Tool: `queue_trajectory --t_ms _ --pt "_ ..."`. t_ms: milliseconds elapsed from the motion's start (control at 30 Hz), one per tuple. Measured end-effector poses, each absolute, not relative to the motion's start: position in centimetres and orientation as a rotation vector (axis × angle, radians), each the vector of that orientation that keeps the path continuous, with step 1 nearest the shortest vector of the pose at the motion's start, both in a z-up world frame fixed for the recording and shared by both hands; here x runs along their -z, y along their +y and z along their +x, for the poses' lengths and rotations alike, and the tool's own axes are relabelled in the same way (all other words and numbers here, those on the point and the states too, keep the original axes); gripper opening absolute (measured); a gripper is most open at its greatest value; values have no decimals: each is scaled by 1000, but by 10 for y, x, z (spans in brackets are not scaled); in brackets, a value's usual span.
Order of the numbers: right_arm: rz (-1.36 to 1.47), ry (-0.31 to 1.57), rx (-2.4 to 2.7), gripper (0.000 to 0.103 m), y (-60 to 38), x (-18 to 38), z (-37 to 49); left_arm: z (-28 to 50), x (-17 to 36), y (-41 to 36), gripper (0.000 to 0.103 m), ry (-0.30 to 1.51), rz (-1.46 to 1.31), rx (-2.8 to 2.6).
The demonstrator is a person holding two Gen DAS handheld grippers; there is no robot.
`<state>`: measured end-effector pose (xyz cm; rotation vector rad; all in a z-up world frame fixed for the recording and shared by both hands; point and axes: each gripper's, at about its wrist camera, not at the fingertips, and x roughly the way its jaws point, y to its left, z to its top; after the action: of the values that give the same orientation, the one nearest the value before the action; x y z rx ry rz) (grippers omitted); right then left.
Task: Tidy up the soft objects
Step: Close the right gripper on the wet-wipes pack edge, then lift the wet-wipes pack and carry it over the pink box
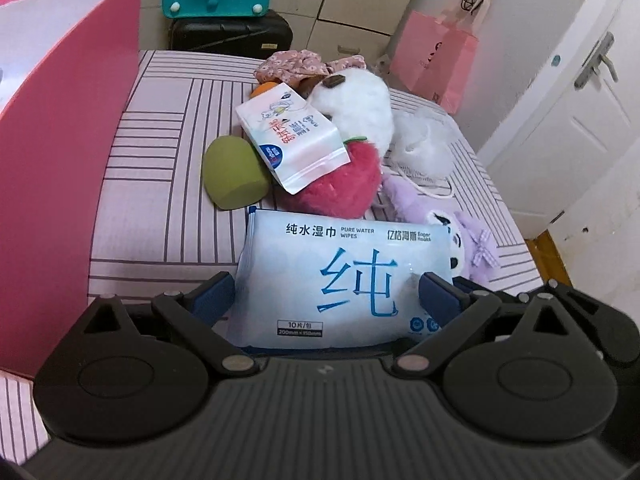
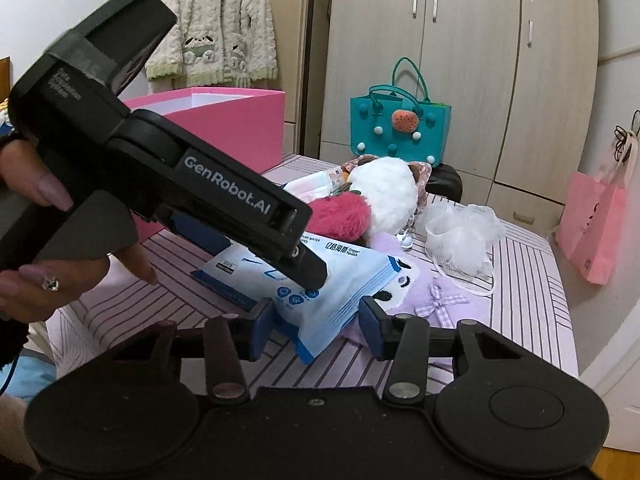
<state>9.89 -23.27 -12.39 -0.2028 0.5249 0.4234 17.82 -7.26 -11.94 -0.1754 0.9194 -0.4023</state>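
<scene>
My left gripper [image 1: 326,300] is shut on a light-blue pack of wet wipes [image 1: 340,280], its blue pads pressed on the pack's two sides; it also shows in the right wrist view [image 2: 248,264], held over the bed. The pack [image 2: 332,280] rests partly on a purple plush toy [image 2: 420,292]. My right gripper [image 2: 316,326] is open, its pads either side of the pack's near corner without touching. Behind lie a smaller white wipes pouch [image 1: 294,136], a green soft object [image 1: 232,172], a red fuzzy plush [image 1: 340,188] and a white plush [image 1: 356,104].
A pink box [image 1: 60,140] stands open at the left on the striped bed [image 1: 160,200]. A white mesh sponge [image 2: 460,236] and floral cloth [image 1: 296,64] lie further back. A teal bag [image 2: 400,128], black suitcase [image 1: 232,36] and pink paper bag [image 2: 596,224] stand beyond the bed.
</scene>
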Motion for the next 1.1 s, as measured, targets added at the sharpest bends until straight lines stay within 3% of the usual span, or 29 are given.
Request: queue_trajectory --t_ms 100,367,1100 --pt "-207 526 -429 52 -233 125 99 176 120 -75 99 917 -170 396" --pt "-182 530 -436 48 -233 129 100 166 116 -80 79 898 -142 382" --pt "-34 558 -431 44 -232 103 83 124 79 -74 76 887 -90 425"
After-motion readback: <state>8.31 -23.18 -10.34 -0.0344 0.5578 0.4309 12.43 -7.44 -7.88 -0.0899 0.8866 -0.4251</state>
